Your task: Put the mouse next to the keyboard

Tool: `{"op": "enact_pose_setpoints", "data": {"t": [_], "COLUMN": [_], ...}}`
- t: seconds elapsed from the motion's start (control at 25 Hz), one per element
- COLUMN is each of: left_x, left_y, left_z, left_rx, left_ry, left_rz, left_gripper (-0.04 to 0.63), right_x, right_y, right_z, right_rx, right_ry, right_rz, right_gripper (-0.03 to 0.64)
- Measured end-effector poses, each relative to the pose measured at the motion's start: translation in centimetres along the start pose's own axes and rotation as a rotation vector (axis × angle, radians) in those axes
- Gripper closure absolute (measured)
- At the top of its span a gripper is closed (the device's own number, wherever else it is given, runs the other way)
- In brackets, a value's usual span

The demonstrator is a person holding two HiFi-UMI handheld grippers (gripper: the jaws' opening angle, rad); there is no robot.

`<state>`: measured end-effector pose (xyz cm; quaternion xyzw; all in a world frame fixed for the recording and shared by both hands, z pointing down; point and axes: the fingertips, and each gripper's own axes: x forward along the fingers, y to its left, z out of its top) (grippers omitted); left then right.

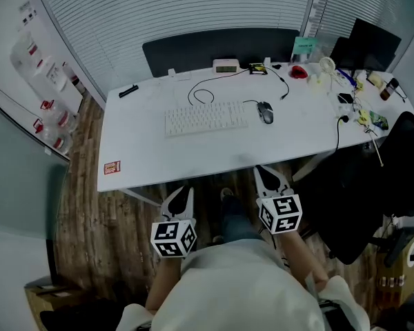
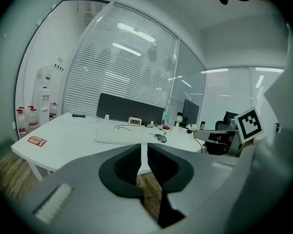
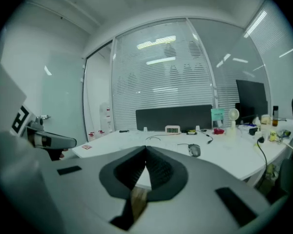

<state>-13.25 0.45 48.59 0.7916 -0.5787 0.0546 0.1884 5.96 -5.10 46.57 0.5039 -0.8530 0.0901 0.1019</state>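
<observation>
Dark oval mouse [image 1: 265,112] beside white flat keyboard [image 1: 206,118]: I'd touch nothing, left gripper [image 1: 182,193] barely parted, right gripper [image 1: 269,179] clenched, 2 empty.

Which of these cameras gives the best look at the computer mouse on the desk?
The head view: it looks down on the whole mouse, lying just right of the keyboard. The left and right gripper views show it only small, distant and from a low side angle.
</observation>
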Motion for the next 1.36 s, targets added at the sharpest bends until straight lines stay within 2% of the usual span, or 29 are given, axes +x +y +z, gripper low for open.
{"op": "enact_pose_setpoints", "data": {"t": [0.28, 1.36], "left_x": [-0.7, -0.2], "left_y": [-0.6, 0.4], "left_z": [-0.1, 0.6], "left_rx": [0.011, 0.001], "left_ry": [-0.011, -0.011], "left_rz": [-0.001, -0.004], "left_gripper": [0.584, 0.584], "right_x": [-1.2, 0.0], "right_y": [1.2, 1.8], "right_z": [0.1, 1.1], "right_rx": [0.004, -0.001], "right_ry": [-0.024, -0.04], "right_rz": [0.02, 0.047], "right_gripper": [0.614, 0.615]}}
